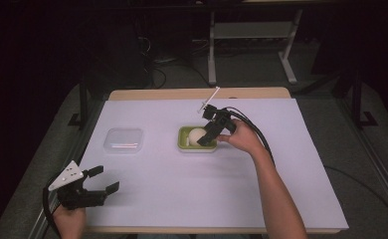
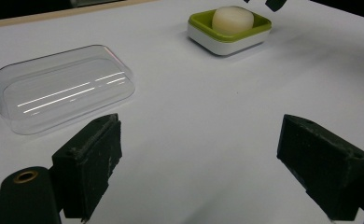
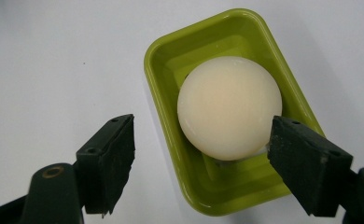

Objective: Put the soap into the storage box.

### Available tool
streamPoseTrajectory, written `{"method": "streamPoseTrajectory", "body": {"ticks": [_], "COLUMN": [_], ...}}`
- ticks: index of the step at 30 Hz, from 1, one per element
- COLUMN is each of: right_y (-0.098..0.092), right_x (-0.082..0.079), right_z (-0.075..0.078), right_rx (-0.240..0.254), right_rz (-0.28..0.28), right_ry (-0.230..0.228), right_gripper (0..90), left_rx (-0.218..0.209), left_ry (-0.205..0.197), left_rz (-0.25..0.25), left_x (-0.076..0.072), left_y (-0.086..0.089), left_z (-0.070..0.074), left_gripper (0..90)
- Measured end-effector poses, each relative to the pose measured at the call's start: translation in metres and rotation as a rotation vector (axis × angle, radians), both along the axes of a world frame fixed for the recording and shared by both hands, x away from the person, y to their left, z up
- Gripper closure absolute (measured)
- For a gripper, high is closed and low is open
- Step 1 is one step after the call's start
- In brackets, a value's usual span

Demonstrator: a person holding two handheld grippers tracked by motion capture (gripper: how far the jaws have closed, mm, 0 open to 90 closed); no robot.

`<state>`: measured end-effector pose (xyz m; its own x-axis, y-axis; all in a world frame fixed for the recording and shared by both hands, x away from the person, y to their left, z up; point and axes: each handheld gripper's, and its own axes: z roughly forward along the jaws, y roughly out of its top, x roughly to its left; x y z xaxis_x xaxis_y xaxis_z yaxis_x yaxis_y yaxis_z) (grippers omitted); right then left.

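From the high view we see the right gripper (image 1: 208, 139) hanging over the green soap dish (image 1: 183, 141) at the middle of the white table (image 1: 182, 179), the round soap (image 1: 197, 136) lying in it, while the left gripper (image 1: 104, 180) waits near the table's front left corner and the clear lid (image 1: 124, 140) lies to the left of the dish, well apart from it. In the left gripper view, our left jaws stand wide apart with nothing between them, pointed across bare table toward the clear lid (image 2: 63, 88) and the far-off soap dish (image 2: 229, 32). In the right gripper view, our right jaws are spread wide and hold nothing; the soap (image 3: 229, 107) sits in the green soap dish (image 3: 161, 70), one jaw just at the soap's edge, the other out over the table beside the dish. To take the soap well, we judge we should shift sideways until it sits midway between the jaws, lower inside the rim, and close gently, since it looks smooth and could slip
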<state>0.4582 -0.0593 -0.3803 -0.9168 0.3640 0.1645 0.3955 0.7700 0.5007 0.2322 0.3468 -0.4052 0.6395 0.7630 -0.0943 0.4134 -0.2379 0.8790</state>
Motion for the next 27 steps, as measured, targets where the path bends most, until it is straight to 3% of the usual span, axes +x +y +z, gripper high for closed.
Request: {"method": "streamPoseTrajectory", "body": {"ticks": [7,27], "right_y": [-0.008,-0.025], "right_x": [-0.004,-0.021], "right_z": [-0.001,-0.001], "right_rx": [0.041,0.091], "right_rz": [-0.007,-0.013], "right_ry": [0.0,-0.017], "right_gripper": [22.6,22.7], "left_rx": [0.004,0.012], "left_ry": [-0.001,0.006], "left_rz": [0.002,0.004], "left_x": [-0.001,0.0], "left_y": [0.0,0.0], "left_z": [0.0,-0.001], "left_gripper": [13.3,13.2]}}
